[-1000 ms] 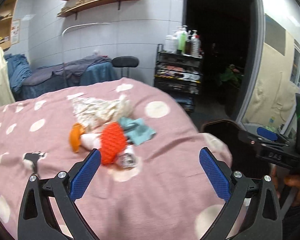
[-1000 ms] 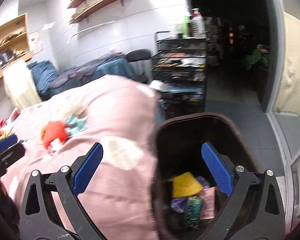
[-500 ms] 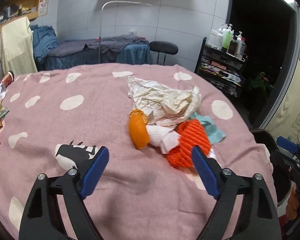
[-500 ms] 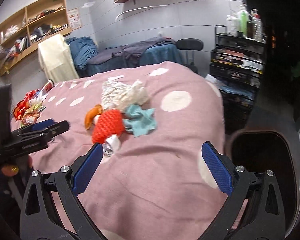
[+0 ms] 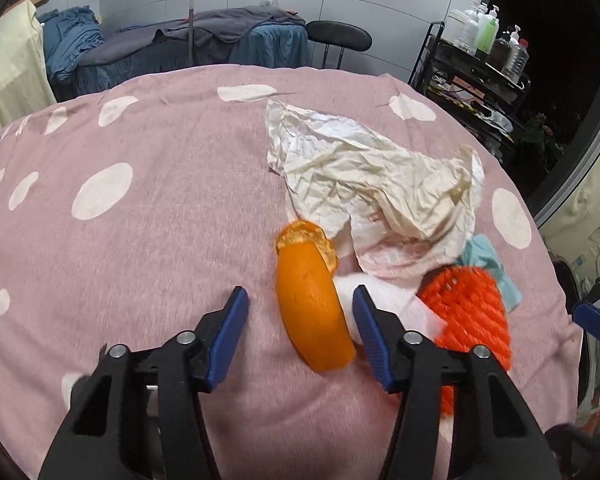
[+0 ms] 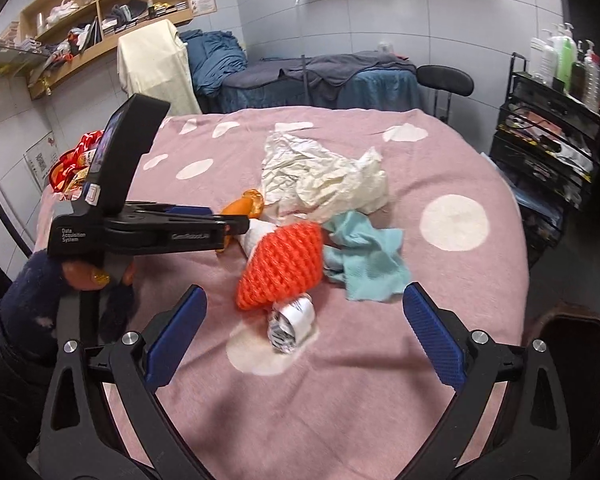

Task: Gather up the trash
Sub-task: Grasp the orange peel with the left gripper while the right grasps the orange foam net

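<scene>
Left wrist view: the left gripper (image 5: pixel 298 312) hangs low over the pink polka-dot blanket (image 5: pixel 140 240), its jaws just closing in around the orange peel (image 5: pixel 312 304), which lies between them; the pads do not press it yet. Just right of the peel sit a white wad (image 5: pixel 384 300), an orange foam fruit net (image 5: pixel 472 308), a teal cloth scrap (image 5: pixel 496 264) and crumpled cream paper (image 5: pixel 380 176). The right gripper (image 6: pixel 304 332) hovers released, jaws wide, above a small rolled wrapper (image 6: pixel 290 320) beside the net.
</scene>
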Motion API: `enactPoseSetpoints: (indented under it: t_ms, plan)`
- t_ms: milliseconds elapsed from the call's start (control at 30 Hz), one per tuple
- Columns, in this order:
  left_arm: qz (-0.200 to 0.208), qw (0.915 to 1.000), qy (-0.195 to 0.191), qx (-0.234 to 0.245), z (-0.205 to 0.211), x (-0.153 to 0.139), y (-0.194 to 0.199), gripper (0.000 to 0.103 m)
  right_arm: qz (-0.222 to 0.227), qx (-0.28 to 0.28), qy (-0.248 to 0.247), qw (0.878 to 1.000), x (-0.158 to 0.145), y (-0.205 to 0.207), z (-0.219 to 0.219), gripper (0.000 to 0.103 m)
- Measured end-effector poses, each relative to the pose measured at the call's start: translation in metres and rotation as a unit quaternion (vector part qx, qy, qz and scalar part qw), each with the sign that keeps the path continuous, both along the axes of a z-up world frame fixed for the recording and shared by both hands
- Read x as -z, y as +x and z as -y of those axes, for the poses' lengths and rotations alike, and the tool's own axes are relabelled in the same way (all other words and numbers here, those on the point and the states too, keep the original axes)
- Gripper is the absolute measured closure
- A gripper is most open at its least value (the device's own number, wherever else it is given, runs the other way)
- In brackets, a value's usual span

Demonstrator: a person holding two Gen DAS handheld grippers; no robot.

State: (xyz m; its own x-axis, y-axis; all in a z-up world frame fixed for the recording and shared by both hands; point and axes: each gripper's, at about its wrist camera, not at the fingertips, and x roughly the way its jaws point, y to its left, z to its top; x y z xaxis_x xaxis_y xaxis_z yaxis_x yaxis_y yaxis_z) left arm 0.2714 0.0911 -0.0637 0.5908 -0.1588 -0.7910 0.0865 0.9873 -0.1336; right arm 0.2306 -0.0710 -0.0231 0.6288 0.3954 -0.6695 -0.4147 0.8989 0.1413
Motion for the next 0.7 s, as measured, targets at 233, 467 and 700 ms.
enactPoseSetpoints:
  t_ms: [233,467,700]
  plan:
    - [0.000,0.9996,-0.029,-0.002,-0.009,0.001,0.001,0.078,-0.053,-0.023,-0.042,0.997,0.018,0.035,-0.034,0.027]
    - [0.028,0.9989,-0.027,-0.027,-0.015,-0.008,-0.007,0.084,-0.079,-0.014,0.008,0.997,0.023,0.048,-0.024,0.077]
    - [0.085,0.9950,-0.023,-0.046,-0.019,-0.031,-0.039,0.086,-0.047,-0.009,0.042,0.998,0.012,0.034,-0.009,0.078]
